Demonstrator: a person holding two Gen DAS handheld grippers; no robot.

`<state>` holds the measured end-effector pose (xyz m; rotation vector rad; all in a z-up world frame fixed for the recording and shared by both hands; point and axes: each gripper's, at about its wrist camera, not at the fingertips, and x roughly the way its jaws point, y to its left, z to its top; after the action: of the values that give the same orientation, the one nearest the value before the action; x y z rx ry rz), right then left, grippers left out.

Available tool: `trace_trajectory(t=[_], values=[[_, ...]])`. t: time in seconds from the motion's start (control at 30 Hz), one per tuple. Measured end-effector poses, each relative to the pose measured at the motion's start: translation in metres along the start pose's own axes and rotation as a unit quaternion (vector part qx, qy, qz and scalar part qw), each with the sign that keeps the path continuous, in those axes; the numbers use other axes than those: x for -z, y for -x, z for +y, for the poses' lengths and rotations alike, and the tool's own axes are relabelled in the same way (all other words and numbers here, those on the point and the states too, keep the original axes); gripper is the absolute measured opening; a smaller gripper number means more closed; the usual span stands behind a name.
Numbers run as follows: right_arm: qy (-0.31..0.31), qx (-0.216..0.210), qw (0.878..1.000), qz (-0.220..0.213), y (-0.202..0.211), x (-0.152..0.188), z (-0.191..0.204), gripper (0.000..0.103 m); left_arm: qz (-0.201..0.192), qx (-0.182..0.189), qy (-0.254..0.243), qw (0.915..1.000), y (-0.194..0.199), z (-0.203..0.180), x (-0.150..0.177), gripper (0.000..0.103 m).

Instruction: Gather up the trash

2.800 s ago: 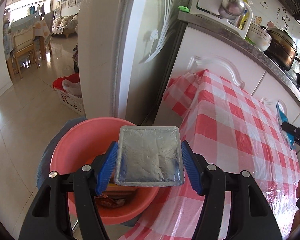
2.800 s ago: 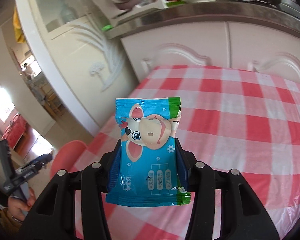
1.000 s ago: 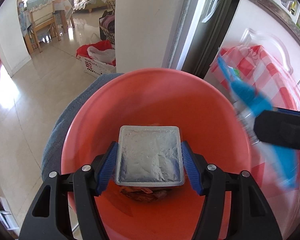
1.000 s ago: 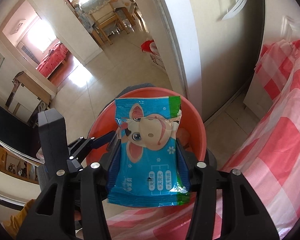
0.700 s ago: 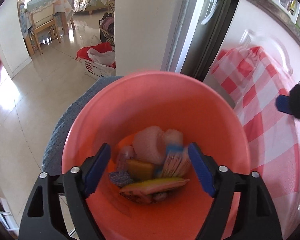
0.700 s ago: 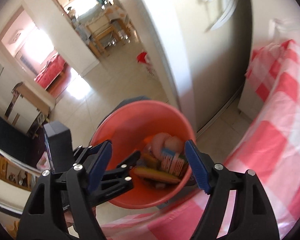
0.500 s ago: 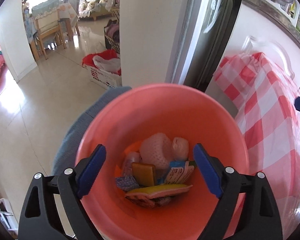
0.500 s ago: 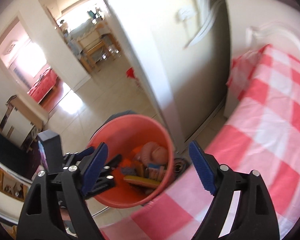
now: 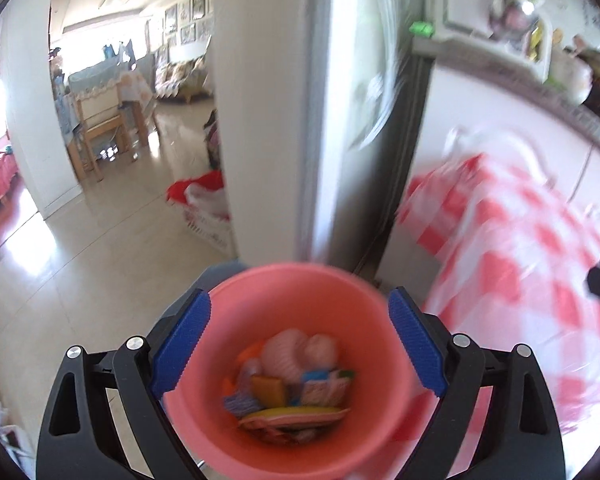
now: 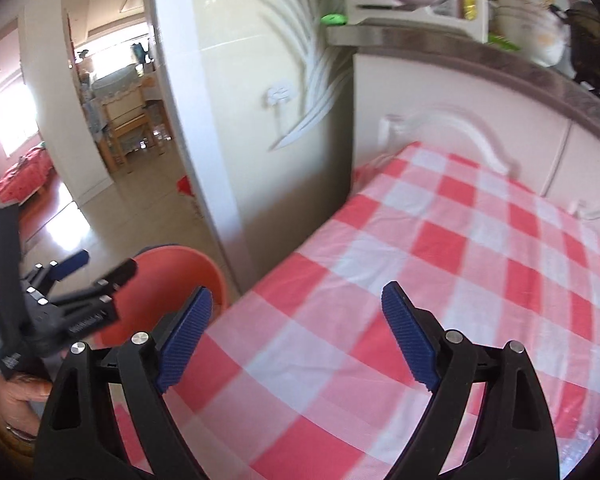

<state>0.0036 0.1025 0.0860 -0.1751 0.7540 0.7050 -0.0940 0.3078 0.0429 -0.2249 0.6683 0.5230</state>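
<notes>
Both wrappers have dropped into the bucket since a second ago.
Left claw (image 9: pixel 296 352), released and empty, hangs over the pink bucket (image 9: pixel 292 292) of trash (image 9: pixel 292 388); right claw (image 10: pixel 296 344), jaws opening and empty, faces the checked tablecloth (image 10: pixel 440 248). Scan toward twelve o'clock for leftovers; blur hides far detail, tablecloth's right edge cut off.

floor: glossy tile (image 9: pixel 100 248) | wall: white (image 9: pixel 260 100) | table: red-checked cloth (image 10: pixel 440 264)
</notes>
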Motion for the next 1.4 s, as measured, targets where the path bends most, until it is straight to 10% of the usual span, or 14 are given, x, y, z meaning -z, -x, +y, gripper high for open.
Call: trace_trajectory(t=[0.47, 0.97, 1.4], values=[[-0.028, 0.123, 0.985, -0.118, 0.118, 0.019, -0.064, 0.097, -0.083, 0.087, -0.073, 0.9900, 0.088, -0.106, -0.028, 0.095], [-0.029, 0.234, 0.935, -0.266, 0.266, 0.043, -0.082, 0.099, -0.168, 0.137, -0.108, 0.9703, 0.188, -0.182, -0.039, 0.096], [-0.081, 0.246, 0.914, -0.313, 0.336, 0.059, -0.093, 0.099, -0.218, 0.152, -0.134, 0.9548, 0.252, -0.208, -0.041, 0.096]])
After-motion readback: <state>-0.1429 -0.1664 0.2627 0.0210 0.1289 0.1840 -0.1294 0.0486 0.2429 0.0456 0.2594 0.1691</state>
